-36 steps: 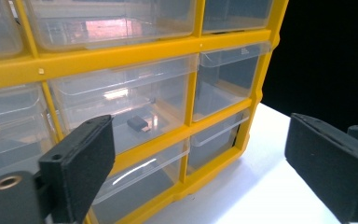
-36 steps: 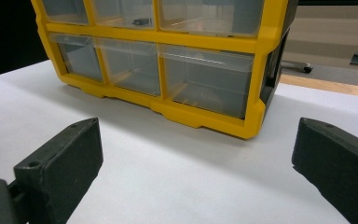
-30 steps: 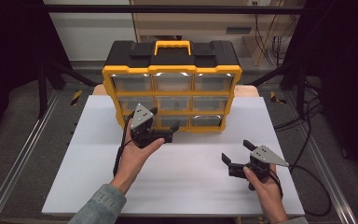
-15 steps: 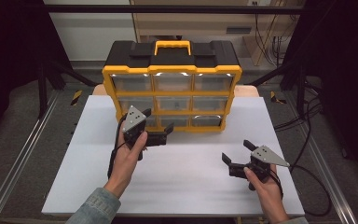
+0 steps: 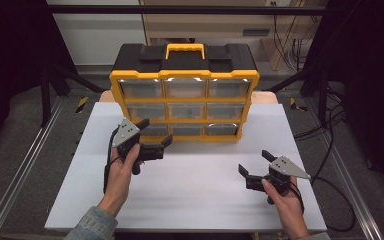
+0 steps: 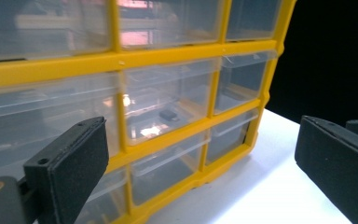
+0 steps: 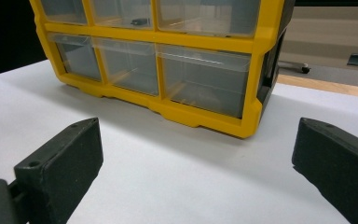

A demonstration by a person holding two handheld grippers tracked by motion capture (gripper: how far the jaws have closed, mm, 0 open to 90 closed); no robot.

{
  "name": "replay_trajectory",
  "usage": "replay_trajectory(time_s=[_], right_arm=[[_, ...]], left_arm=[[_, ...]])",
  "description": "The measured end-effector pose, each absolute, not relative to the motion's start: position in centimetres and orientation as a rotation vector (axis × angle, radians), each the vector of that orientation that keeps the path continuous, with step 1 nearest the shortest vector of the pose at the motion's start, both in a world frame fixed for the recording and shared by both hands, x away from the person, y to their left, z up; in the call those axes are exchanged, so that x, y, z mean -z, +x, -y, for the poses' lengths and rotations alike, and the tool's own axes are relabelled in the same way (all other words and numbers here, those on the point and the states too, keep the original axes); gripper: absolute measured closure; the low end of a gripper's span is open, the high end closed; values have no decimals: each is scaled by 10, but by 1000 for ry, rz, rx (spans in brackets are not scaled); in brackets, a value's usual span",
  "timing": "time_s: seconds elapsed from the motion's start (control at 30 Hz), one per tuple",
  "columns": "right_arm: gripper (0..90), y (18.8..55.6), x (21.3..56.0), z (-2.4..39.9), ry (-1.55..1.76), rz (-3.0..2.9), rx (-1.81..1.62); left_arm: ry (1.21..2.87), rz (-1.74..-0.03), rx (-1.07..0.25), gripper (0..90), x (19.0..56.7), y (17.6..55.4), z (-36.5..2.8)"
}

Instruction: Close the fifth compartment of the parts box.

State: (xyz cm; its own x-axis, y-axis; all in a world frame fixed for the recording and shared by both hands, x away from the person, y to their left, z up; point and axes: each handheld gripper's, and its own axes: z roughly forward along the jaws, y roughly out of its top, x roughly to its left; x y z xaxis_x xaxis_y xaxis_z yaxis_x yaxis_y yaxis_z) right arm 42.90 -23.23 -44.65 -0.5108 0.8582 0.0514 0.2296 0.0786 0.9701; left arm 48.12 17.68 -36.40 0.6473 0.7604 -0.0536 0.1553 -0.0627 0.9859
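**Left claw pulled back from the drawer box, still empty**

Over the last second the left gripper (image 5: 156, 134) has been drawn back from the lower drawers of the drawer box (image 5: 184, 92) toward 7 o'clock, and is now held just off the bottom-left drawer (image 5: 152, 130). No drawer has been pulled out (all fronts sit flush in the yellow frame), so an opening step is judged not yet started.

Left jaws are spread wide; nothing is held or touched. In the left gripper view a small dark part (image 6: 168, 114) is seen inside the middle drawer (image 6: 165, 105).

The right gripper (image 5: 256, 163) has not been moved: parked on the white table (image 5: 195, 200) at 4 o'clock, jaws wide, empty, well apart from the box.
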Motion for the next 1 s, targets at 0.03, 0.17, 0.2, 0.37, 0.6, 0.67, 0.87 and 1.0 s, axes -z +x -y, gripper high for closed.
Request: replay_trajectory(time_s=[0.03,0.17,0.2,0.37,0.6,0.67,0.87,1.0], right_arm=[[21,429,446,232,1074,-1806,-1460],[21,429,446,232,1075,-1802,-1466],[21,429,446,232,1075,-1802,-1464],[20,428,446,233,1073,-1801,-1466],[20,428,446,232,1075,-1801,-1468],[20,428,446,232,1077,-1802,-1468],[20,428,446,232,1076,-1807,-1468],[20,428,446,232,1077,-1805,-1468]], left_arm=[[1581,-783,-590,27,364,481,-179],[1579,-794,-604,27,364,481,-191],[1578,-797,-605,27,363,481,-193],[1562,-793,-617,26,362,478,-203],[1544,-807,-612,26,359,476,-216],[1524,-822,-596,26,358,477,-220],[1512,-834,-625,26,352,480,-231],[1518,-831,-646,25,348,478,-238]])
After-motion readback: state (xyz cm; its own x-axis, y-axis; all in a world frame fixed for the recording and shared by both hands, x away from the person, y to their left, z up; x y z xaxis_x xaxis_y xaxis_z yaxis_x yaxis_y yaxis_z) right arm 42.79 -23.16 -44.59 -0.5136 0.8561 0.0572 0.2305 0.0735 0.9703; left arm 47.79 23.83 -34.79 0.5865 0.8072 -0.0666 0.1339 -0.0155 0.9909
